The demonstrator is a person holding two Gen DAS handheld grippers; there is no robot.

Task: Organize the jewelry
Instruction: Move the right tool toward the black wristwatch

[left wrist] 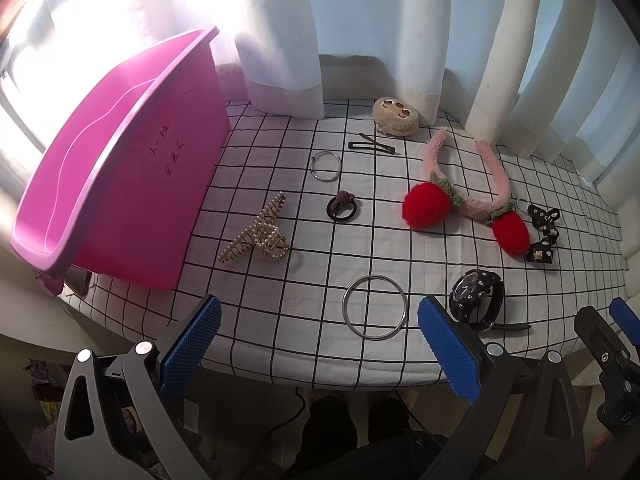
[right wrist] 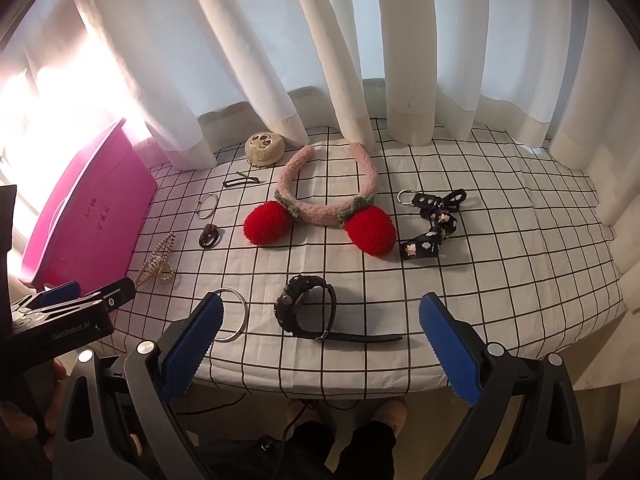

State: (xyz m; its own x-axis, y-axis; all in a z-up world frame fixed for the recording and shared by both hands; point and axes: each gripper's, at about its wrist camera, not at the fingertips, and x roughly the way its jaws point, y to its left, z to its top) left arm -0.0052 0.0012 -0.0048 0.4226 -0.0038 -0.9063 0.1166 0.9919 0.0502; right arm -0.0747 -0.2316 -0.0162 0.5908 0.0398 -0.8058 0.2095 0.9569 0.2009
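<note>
The table [left wrist: 280, 344], under a white cloth with a black grid, carries everything. At its left edge stands one pink bin [left wrist: 132, 184]; the left wrist view shows its hollow and rim, the right wrist view only its outer wall. One fuzzy pink headband [right wrist: 328, 208] with two red pompoms lies mid-table toward the back edge. One black watch [right wrist: 306, 310] lies near the front edge, strap trailing right, and the right wrist view shows it whole. Two metal rings: a large bangle [left wrist: 375, 306] near the front edge, left of the watch, and a smaller ring [left wrist: 325, 166] farther back. One pearl claw clip [left wrist: 256, 236] lies beside the bin. One black bow keychain [right wrist: 434, 222] lies right of the headband, one plush round charm [left wrist: 396, 117] at the back edge, one flat hair clip [left wrist: 372, 146] before it, one dark hair tie [left wrist: 342, 210] mid-table.

The left gripper [left wrist: 320, 344] and the right gripper [right wrist: 320, 344] both hover at the front edge, jaws spread wide, holding nothing.
</note>
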